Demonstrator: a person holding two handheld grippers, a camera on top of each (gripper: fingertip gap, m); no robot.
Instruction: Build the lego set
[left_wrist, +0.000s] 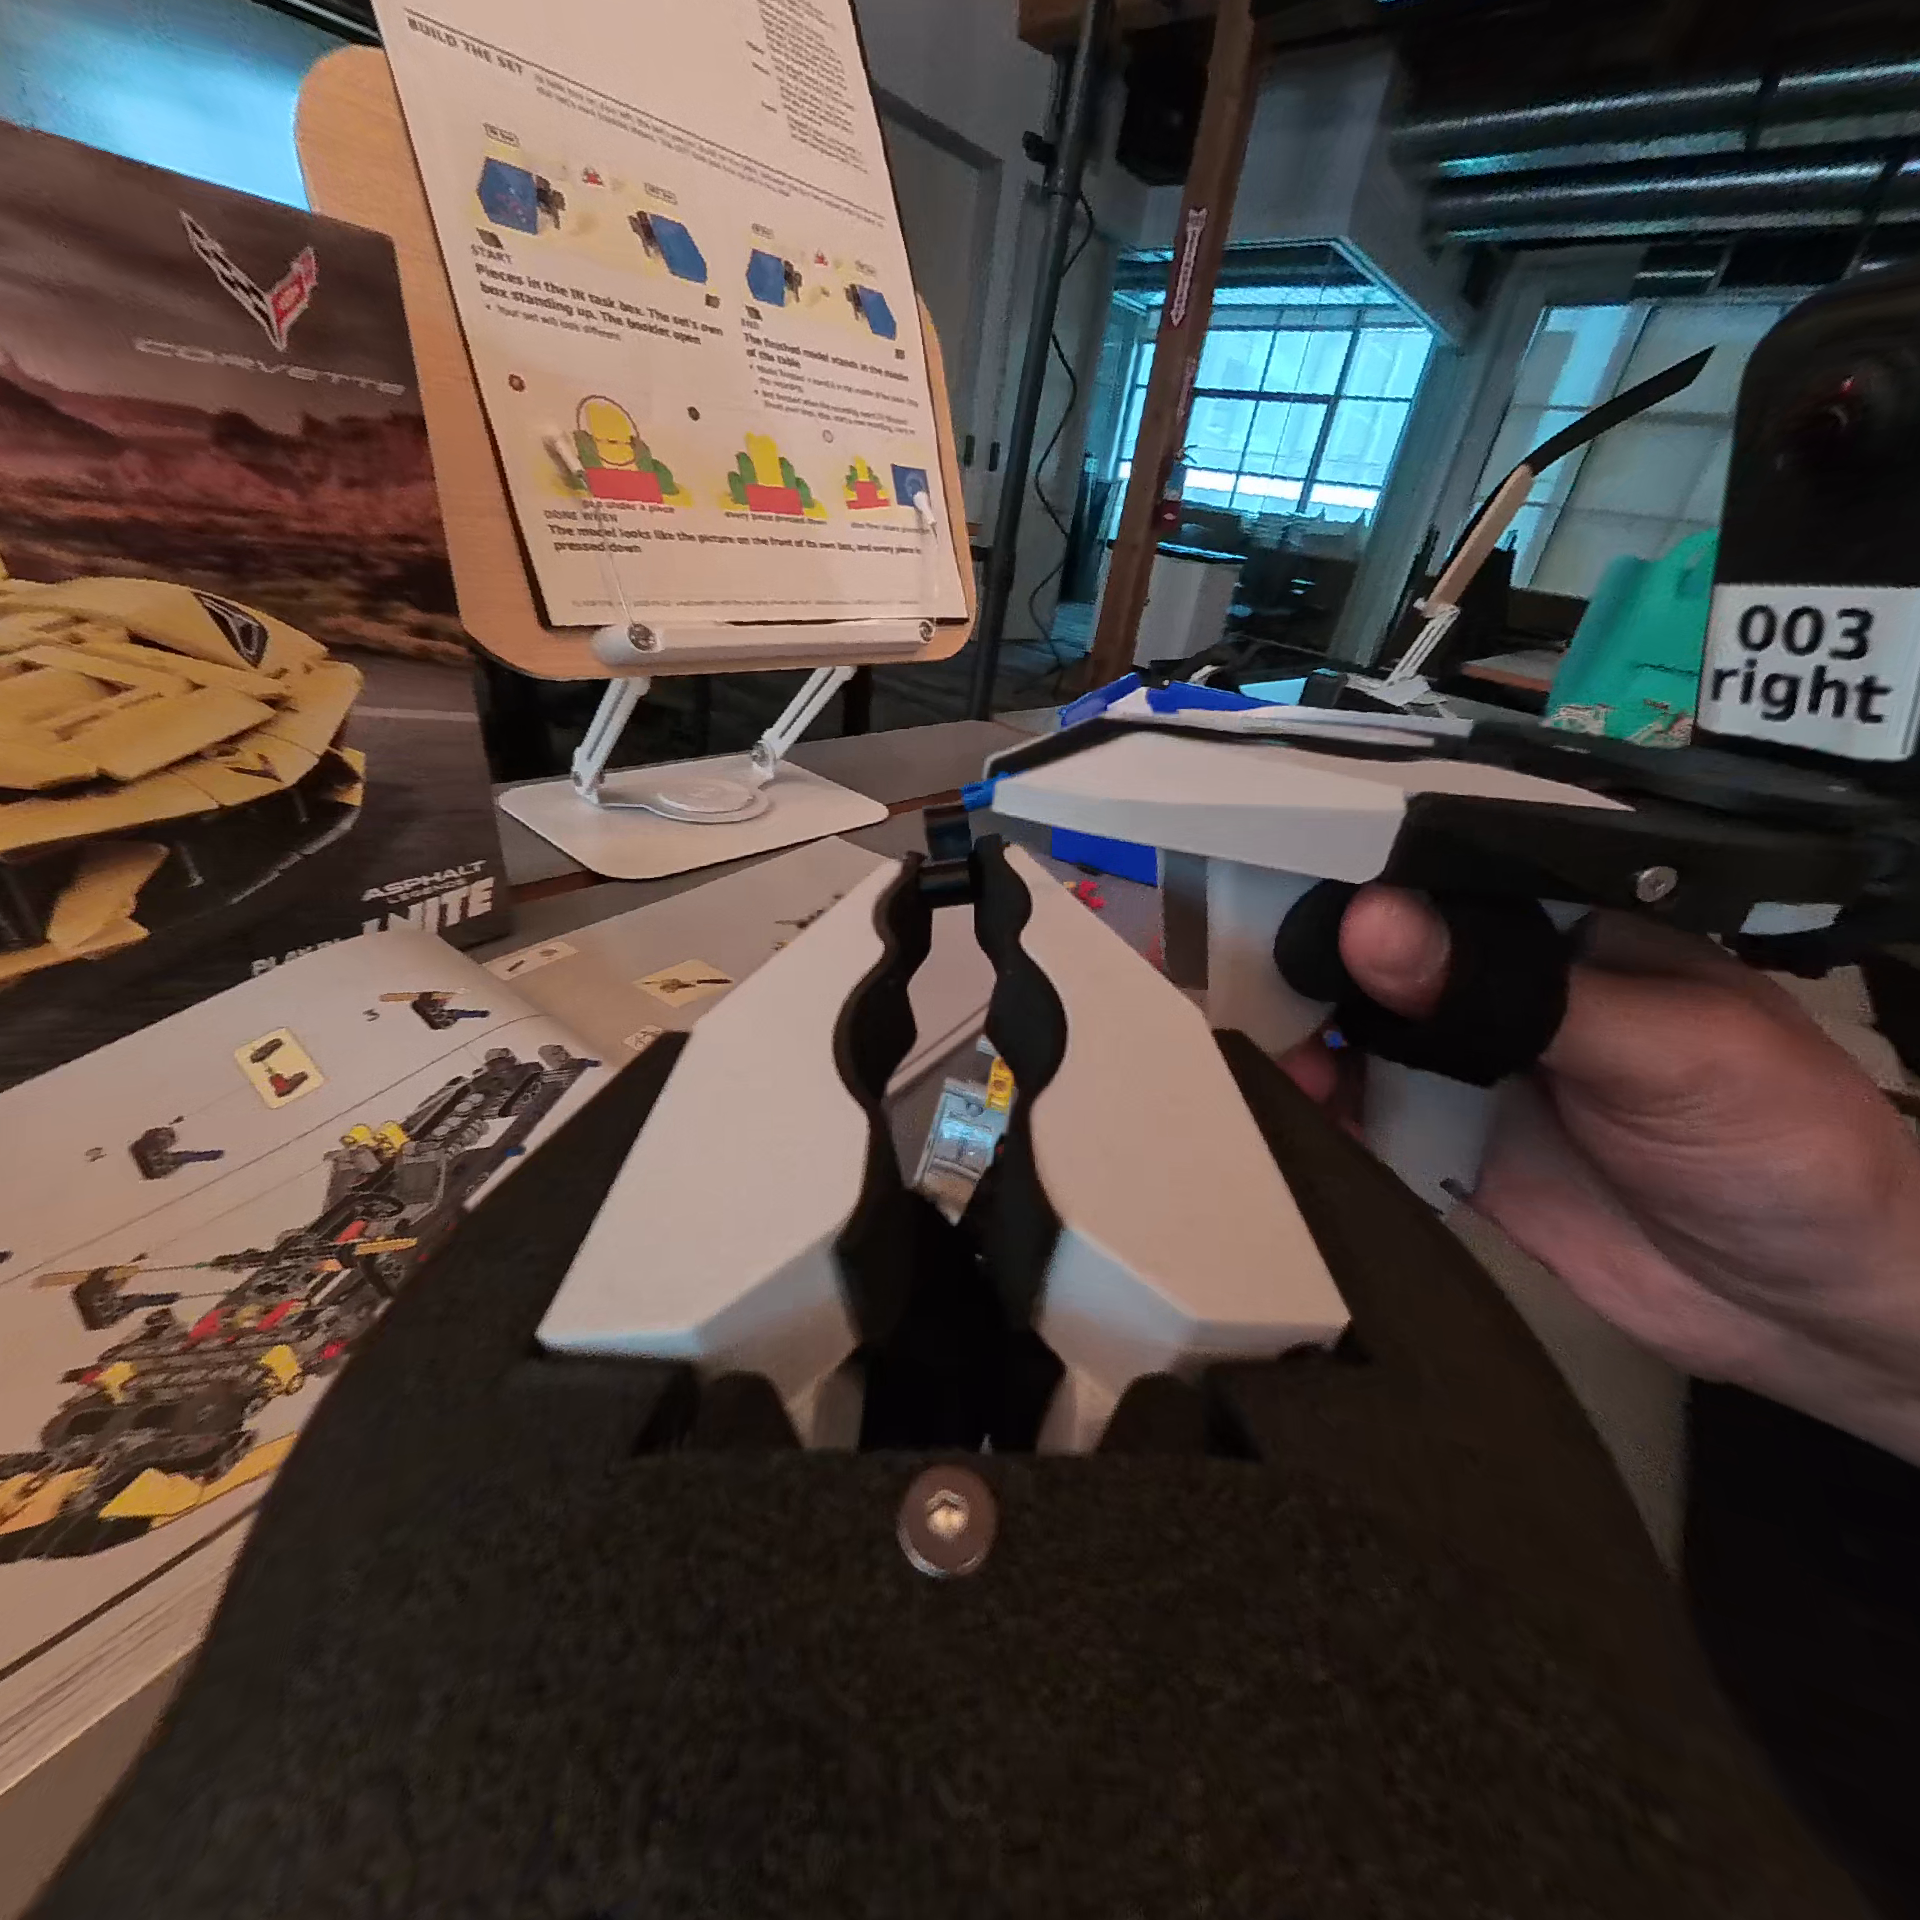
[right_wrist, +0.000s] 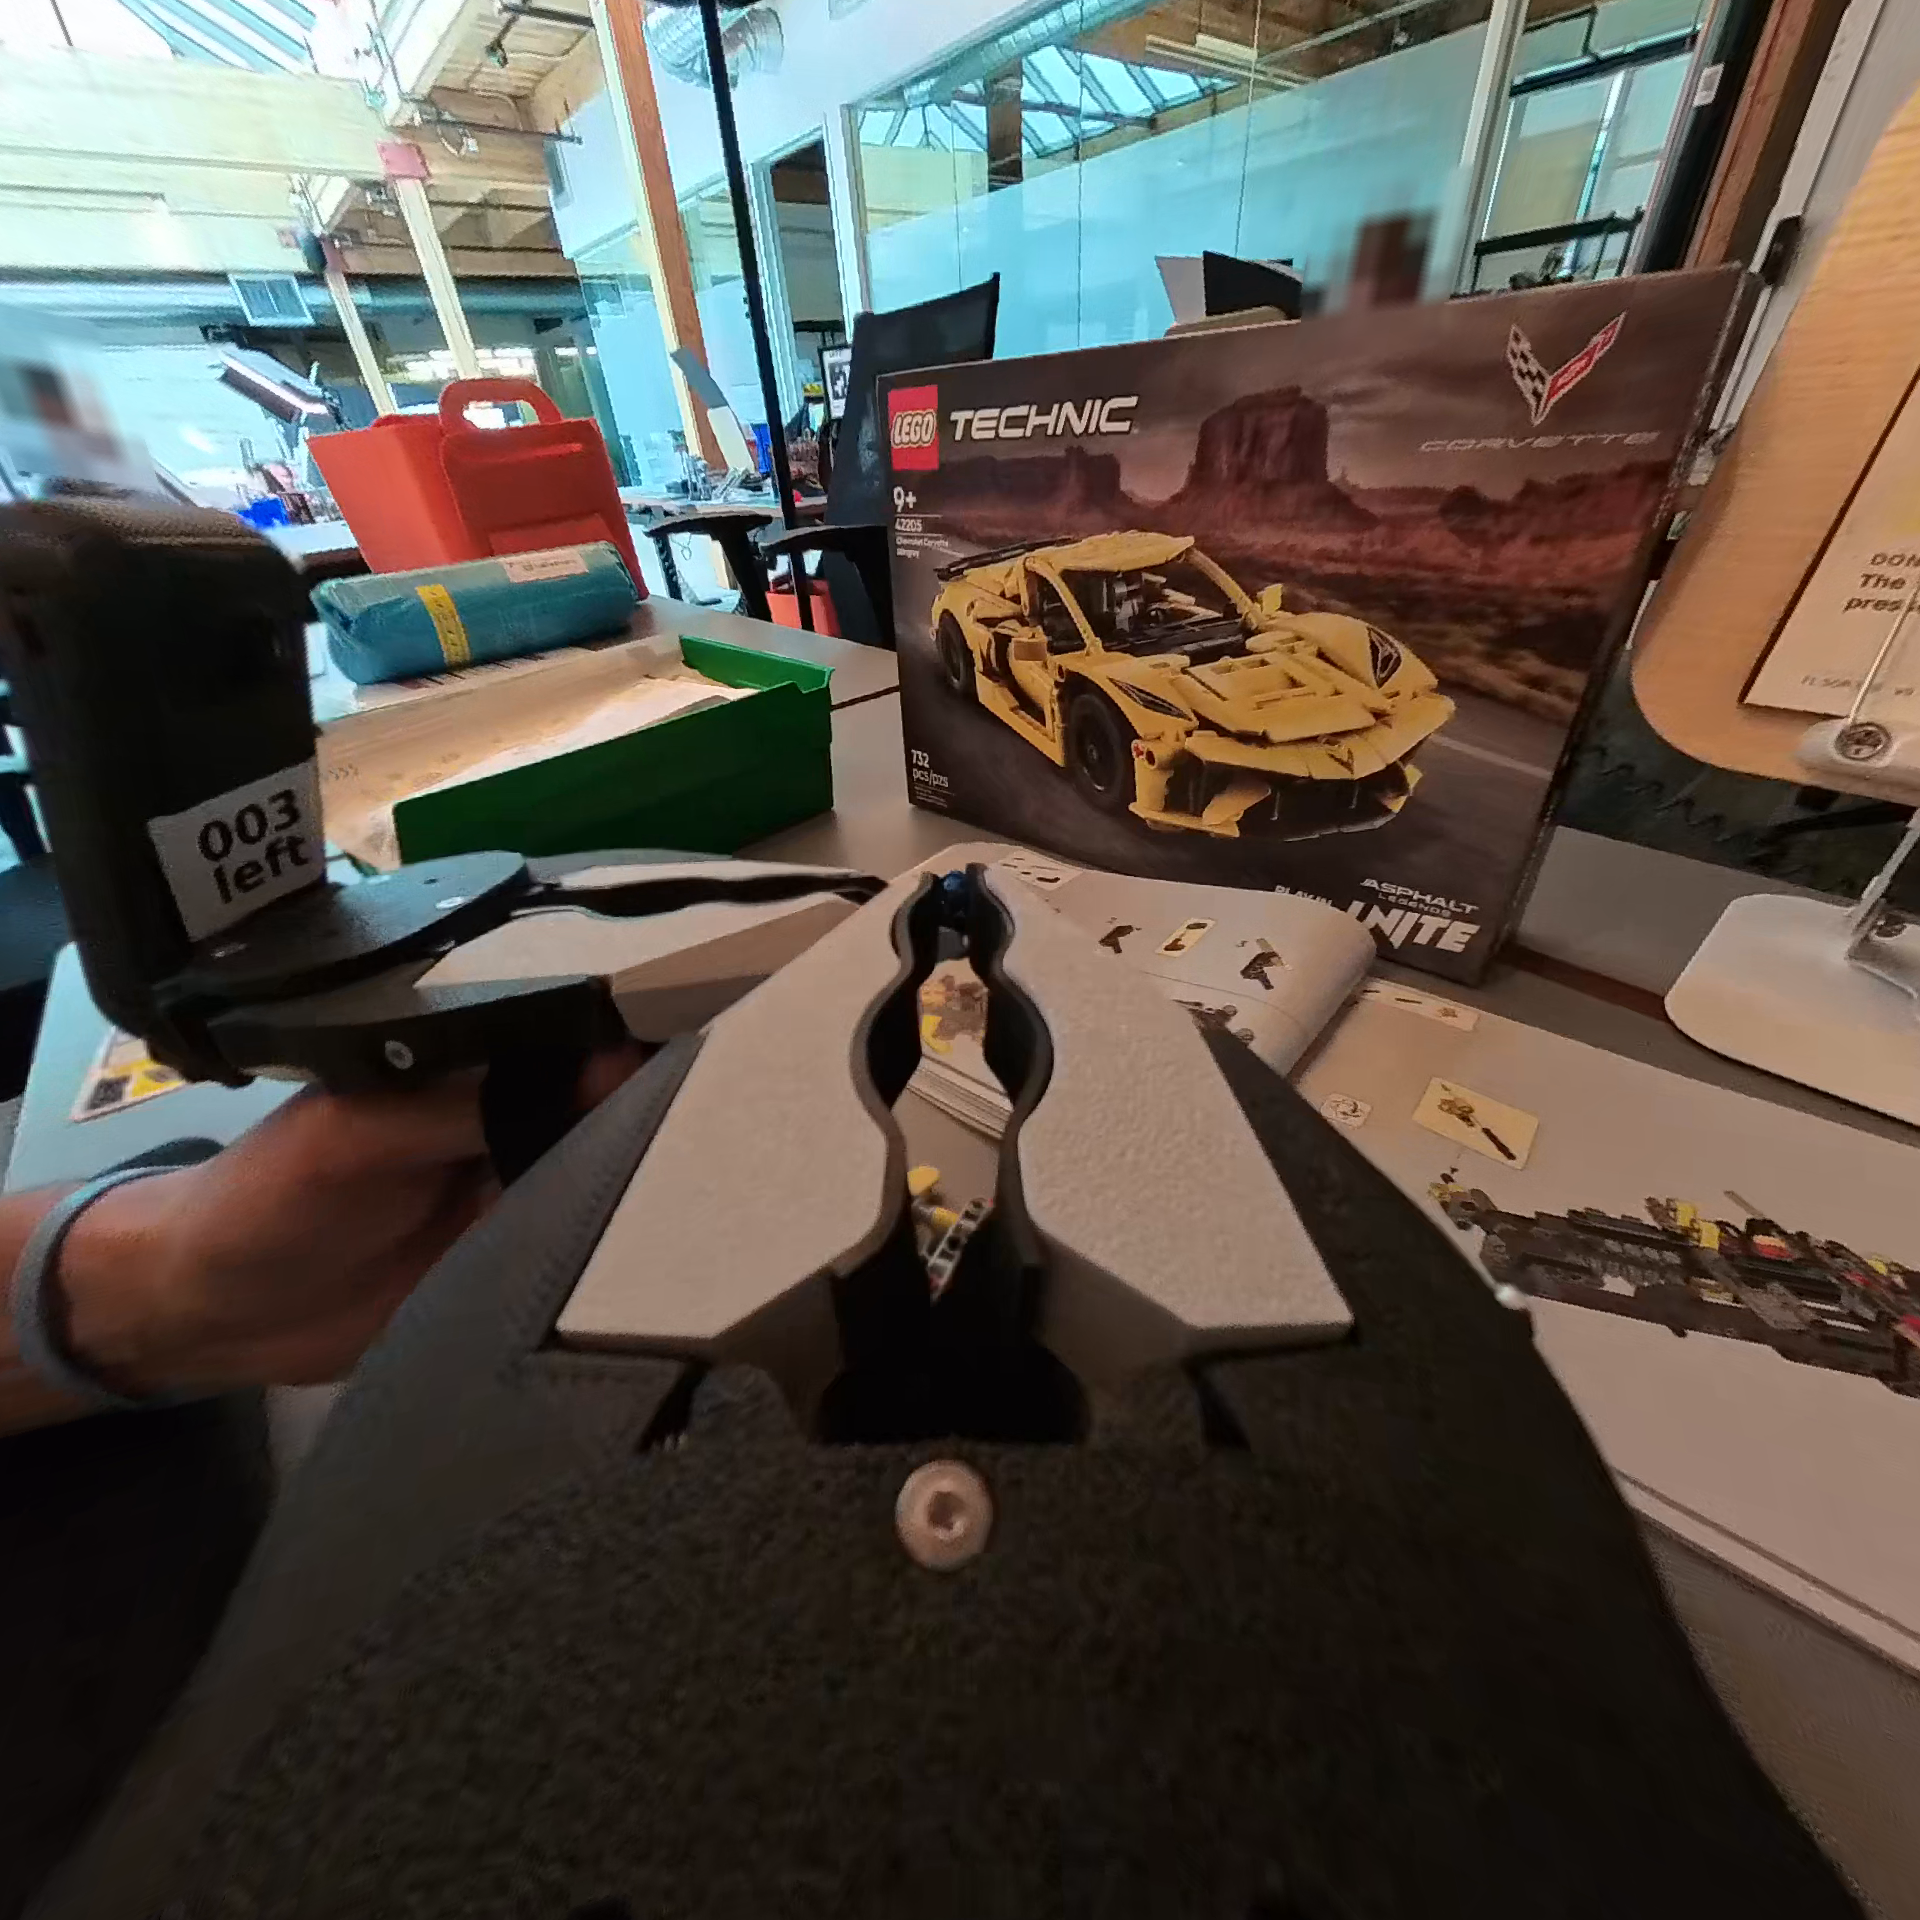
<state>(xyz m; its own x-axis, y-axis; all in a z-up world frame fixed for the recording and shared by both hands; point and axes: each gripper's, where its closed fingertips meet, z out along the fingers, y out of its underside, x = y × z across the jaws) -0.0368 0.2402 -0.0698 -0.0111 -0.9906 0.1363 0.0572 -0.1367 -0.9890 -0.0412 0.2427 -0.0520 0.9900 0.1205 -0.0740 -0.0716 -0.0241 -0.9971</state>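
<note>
Your left gripper (left_wrist: 948, 871) was clenched on a small black piece (left_wrist: 943, 833), and your right gripper (right_wrist: 954, 896) pinched a small blue piece (right_wrist: 952, 886), both above the open instruction booklet (left_wrist: 260, 1195). Behind the booklet stood the set's box (right_wrist: 1278, 644). Only your right view showed the green bin (right_wrist: 623, 769) left of the box; only your left view showed the whole instruction sheet (left_wrist: 665, 312) on its stand.

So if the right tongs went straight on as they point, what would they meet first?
Likely the left tongs, holding a black piece right by the blue piece the right tongs pinch. Past that, the open booklet, then the set's box; depth unclear.
</note>
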